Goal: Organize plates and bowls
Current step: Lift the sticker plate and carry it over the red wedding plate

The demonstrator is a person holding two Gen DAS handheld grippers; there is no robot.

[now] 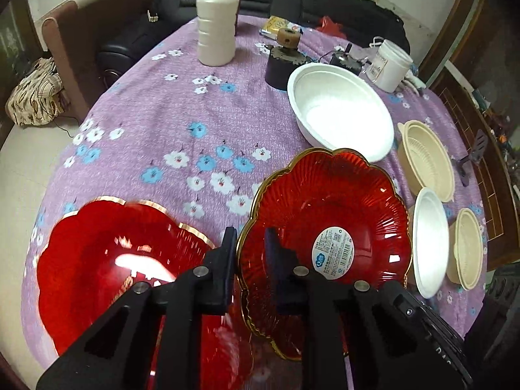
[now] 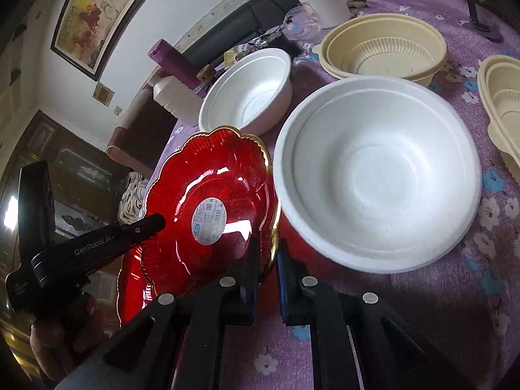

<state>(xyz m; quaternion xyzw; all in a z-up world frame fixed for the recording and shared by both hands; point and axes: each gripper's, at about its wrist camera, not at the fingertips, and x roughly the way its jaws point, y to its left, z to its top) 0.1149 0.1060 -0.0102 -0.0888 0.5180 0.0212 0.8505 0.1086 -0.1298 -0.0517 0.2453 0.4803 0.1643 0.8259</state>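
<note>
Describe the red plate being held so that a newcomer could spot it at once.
On the purple flowered tablecloth, find the two red scalloped plates at the near edge. The held plate is tilted, gripped at its gold rim, and alone has a round white barcode sticker.

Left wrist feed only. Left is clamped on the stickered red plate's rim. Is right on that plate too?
Observer: Yes. The right gripper is shut on the gold rim of the red plate, on the edge opposite the left gripper.
Operator: The white bowl beside the plate is edge-on for me. Anything in it?
Observer: No. In the right wrist view the near white bowl is empty.
Operator: Can you see who holds the left gripper?
Observer: Only a hand, dim, wrapped around its handle at the lower left.
</note>
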